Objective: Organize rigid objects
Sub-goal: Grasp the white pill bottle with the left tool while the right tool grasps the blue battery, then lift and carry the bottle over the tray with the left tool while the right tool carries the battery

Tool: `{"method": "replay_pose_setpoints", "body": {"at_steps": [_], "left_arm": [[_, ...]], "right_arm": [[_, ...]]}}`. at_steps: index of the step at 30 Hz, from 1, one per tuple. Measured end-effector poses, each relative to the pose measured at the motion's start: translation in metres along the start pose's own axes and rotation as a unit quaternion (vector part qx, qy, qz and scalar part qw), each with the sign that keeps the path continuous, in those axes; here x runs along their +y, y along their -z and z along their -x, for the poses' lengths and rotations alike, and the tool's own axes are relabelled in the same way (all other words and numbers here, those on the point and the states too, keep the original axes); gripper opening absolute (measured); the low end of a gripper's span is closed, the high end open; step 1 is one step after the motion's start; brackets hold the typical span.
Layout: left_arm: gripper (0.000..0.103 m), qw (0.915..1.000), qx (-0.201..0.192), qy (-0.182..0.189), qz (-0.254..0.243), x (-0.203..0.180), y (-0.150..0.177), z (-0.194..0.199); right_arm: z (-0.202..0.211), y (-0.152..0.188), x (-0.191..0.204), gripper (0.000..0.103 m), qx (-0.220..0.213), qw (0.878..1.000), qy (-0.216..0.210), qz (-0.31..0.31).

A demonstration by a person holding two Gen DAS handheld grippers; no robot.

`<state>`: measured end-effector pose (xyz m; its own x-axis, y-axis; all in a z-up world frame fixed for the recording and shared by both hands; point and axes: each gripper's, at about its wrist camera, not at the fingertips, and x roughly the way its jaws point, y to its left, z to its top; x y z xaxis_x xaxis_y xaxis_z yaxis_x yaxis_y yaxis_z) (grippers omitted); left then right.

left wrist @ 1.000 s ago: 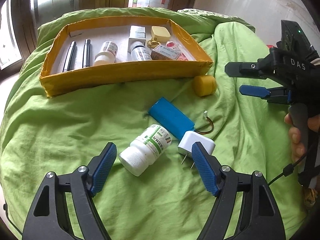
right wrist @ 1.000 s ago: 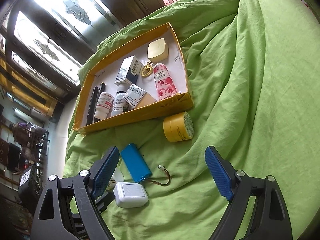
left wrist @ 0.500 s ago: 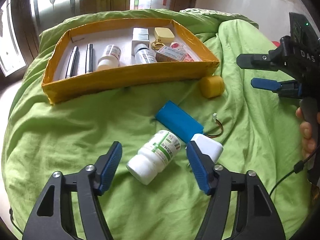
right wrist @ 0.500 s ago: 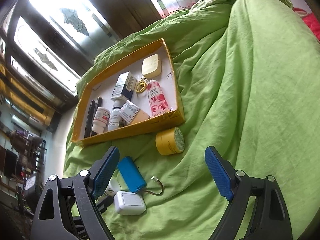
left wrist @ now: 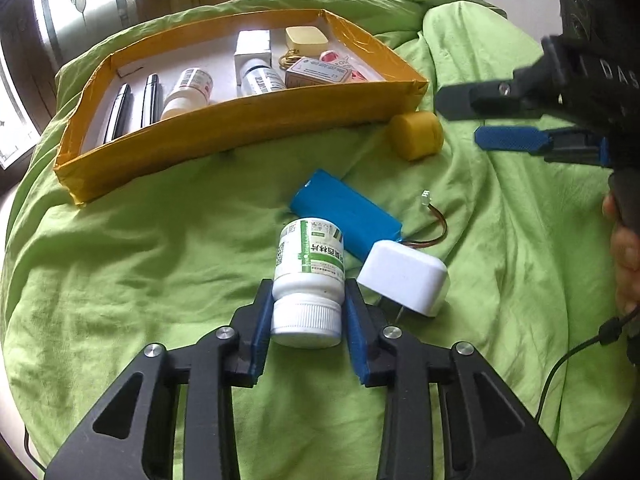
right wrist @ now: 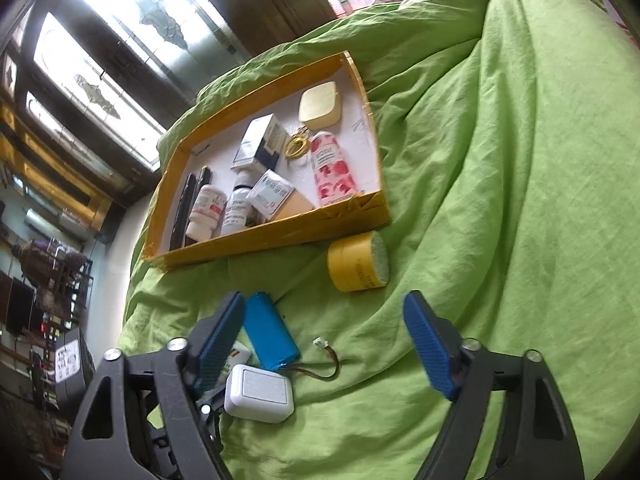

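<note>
Blue pads of the left gripper (left wrist: 308, 308) are clamping the white pill bottle (left wrist: 308, 276) lying on the green cover (left wrist: 160, 264), needing a level lift into the yellow tray (left wrist: 240, 120), while the right gripper (right wrist: 324, 344) is hovering unclenched.

The left gripper (left wrist: 306, 312) is held low and level, its blue pads (left wrist: 262, 316) closed against both sides of a white bottle (left wrist: 308, 276). The right gripper (right wrist: 324, 344) is held with its jaws spread wide, nothing between them.
</note>
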<state>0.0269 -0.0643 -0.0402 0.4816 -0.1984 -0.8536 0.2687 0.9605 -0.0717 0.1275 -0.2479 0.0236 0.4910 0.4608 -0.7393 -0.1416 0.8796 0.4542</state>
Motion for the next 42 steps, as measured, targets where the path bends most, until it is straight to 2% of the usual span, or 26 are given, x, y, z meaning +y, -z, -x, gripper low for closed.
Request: {"method": "replay_pose_setpoints", "body": {"at_steps": [1,4,5,9,12,15,20,22,24,26,31,36,40,42], "left_arm": [[0.031,1.0,0.0,0.001,0.001,-0.001,-0.001,-0.001],[0.035,1.0,0.003,-0.001,-0.003,-0.003,-0.001,-0.003],[0.035,1.0,0.003,-0.003,-0.004,-0.003,-0.001,-0.003],[0.035,0.9999,-0.004,-0.009,0.004,0.0,-0.002,0.0],[0.044,0.9995,-0.006,-0.02,0.023,0.007,-0.002,0.001],[0.046,0.999,-0.004,-0.022,0.039,0.013,-0.001,0.001],[0.046,0.9989,-0.004,-0.028,0.037,0.013,0.0,0.001],[0.046,0.9989,-0.008,-0.031,0.034,0.012,0.0,0.004],[0.046,0.9989,-0.008,-0.03,0.036,0.014,-0.001,0.003],[0.046,0.9989,-0.007,-0.03,0.036,0.015,0.0,0.003],[0.046,0.999,-0.011,-0.028,0.033,0.014,0.001,0.005],[0.046,0.9988,-0.022,-0.028,0.033,0.013,-0.002,0.007],[0.046,0.9989,-0.015,-0.034,0.027,0.011,-0.004,-0.001],[0.04,0.999,-0.014,-0.036,0.02,0.009,-0.004,-0.004]], "right_arm": [[-0.003,0.001,0.002,0.064,0.008,1.0,-0.008,0.002],[-0.027,0.004,0.01,0.054,0.074,0.994,-0.08,-0.007],[-0.033,0.004,0.014,0.051,0.086,0.992,-0.087,-0.003],[-0.064,0.008,0.033,0.04,0.122,0.99,-0.056,0.043],[-0.084,0.016,0.039,0.038,0.145,0.987,-0.036,0.058],[-0.092,0.021,0.05,0.038,0.146,0.985,-0.009,0.097],[-0.099,0.031,0.073,0.037,0.127,0.972,0.044,0.19],[-0.093,0.032,0.071,0.032,0.116,0.976,0.049,0.18],[-0.08,0.033,0.062,0.032,0.099,0.98,0.066,0.158],[-0.072,0.033,0.052,0.032,0.099,0.981,0.08,0.146],[-0.062,0.036,0.031,0.032,0.112,0.986,0.068,0.098],[-0.065,0.034,0.029,0.033,0.114,0.986,0.071,0.098],[-0.066,0.027,0.031,0.033,0.115,0.985,0.078,0.104],[-0.067,0.03,0.034,0.033,0.115,0.984,0.084,0.112]]}}
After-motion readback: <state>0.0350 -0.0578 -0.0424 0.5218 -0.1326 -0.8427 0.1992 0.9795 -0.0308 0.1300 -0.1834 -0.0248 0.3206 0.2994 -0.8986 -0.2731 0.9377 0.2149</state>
